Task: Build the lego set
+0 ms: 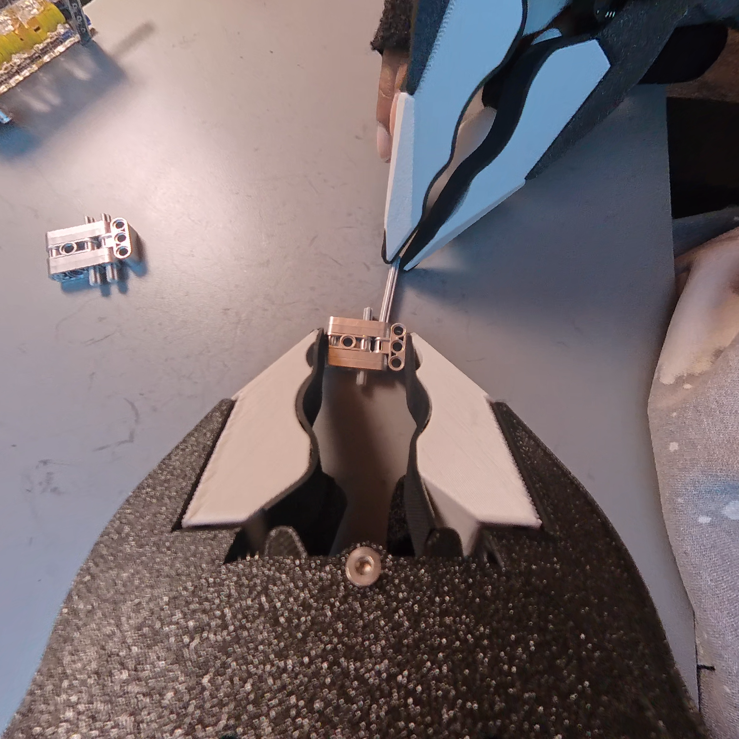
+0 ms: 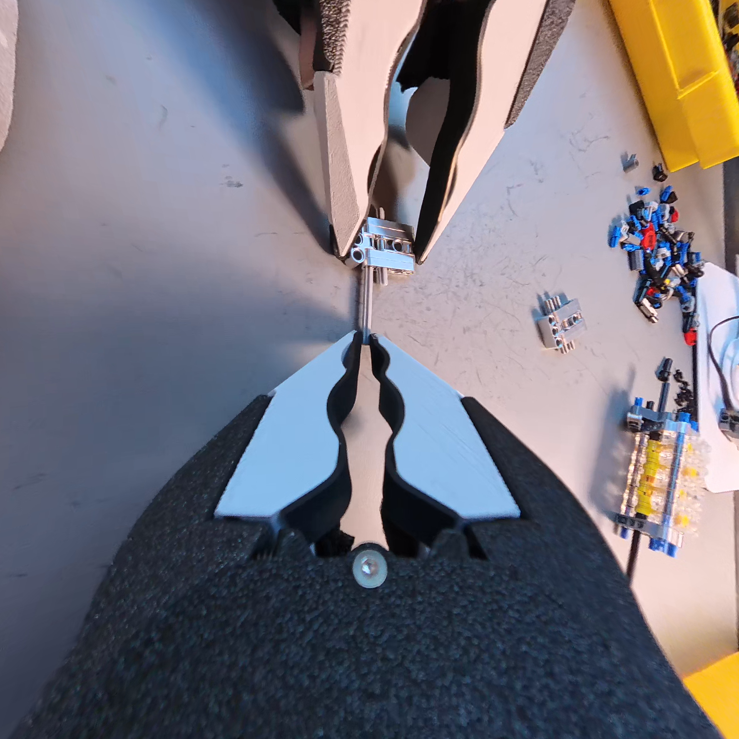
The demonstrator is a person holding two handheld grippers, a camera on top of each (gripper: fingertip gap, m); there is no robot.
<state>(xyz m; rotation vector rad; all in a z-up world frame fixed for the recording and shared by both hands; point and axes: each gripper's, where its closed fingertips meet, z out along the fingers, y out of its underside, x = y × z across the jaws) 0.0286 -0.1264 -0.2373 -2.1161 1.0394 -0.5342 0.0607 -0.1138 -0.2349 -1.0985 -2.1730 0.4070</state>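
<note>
My left gripper (image 1: 366,342) is shut on a small grey brick block (image 1: 362,344) with round holes and short pins, held between its fingertips over the grey table (image 1: 240,160). My right gripper (image 2: 363,338) is shut on a thin grey axle (image 2: 366,298). The axle's far end sits in the block (image 2: 384,250) at its holed end. In the left wrist view the right gripper (image 1: 394,262) comes in from the top right with the axle (image 1: 388,294) running down to the block. In the right wrist view the left gripper (image 2: 378,256) comes in from the top.
A second grey block (image 1: 90,250) of the same kind lies on the table to the left, also in the right wrist view (image 2: 562,324). A clear and yellow brick assembly (image 2: 656,480), a pile of small blue, red and black parts (image 2: 660,256) and a yellow bin (image 2: 680,80) stand at the right. Some 4 centimetres of space lies between my two pairs of fingers.
</note>
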